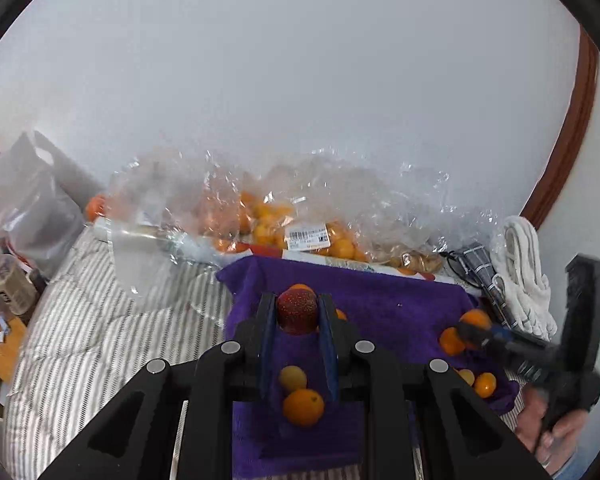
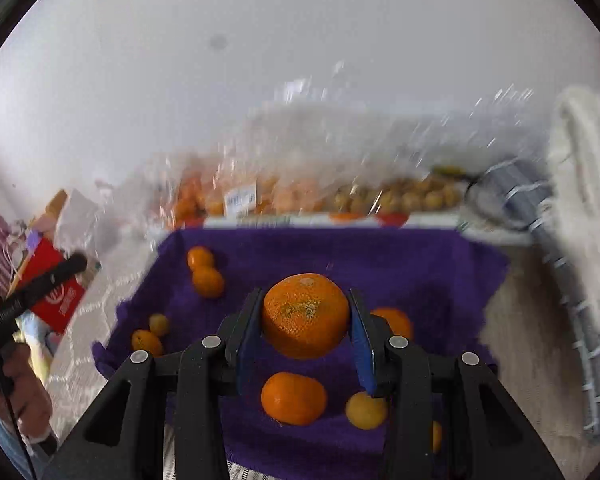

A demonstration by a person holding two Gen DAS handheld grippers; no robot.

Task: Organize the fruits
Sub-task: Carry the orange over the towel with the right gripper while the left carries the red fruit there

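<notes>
Nearest the left wrist lens, the left gripper (image 1: 297,312) is closed on a dark red speckled round fruit (image 1: 297,311), pinched between its two blue-lined fingers and raised clear of the purple fleece cloth (image 1: 388,300) below. Under that gripper, at 6 o'clock, a small yellow citrus (image 1: 293,378) and a small orange citrus (image 1: 303,407) rest on the cloth, touching. In the right wrist view, the right gripper (image 2: 306,316) is clamped on a large dimpled orange mandarin (image 2: 305,315), likewise held above the cloth; loose mandarins and small yellow fruits lie at 6, 9 and 10 o'clock. Beyond the cloth's far edge, at 12 o'clock, crumpled clear plastic bags of orange fruit (image 1: 300,216) sit on a white tray (image 2: 420,222). Judgement: the step in hand is carriage, both fruits lifted and neither yet placed. No sorting destination can be identified with certainty. The next move calls for lowering each fruit beside its own kind on the cloth before releasing, lightly, since round fruit will roll.
</notes>
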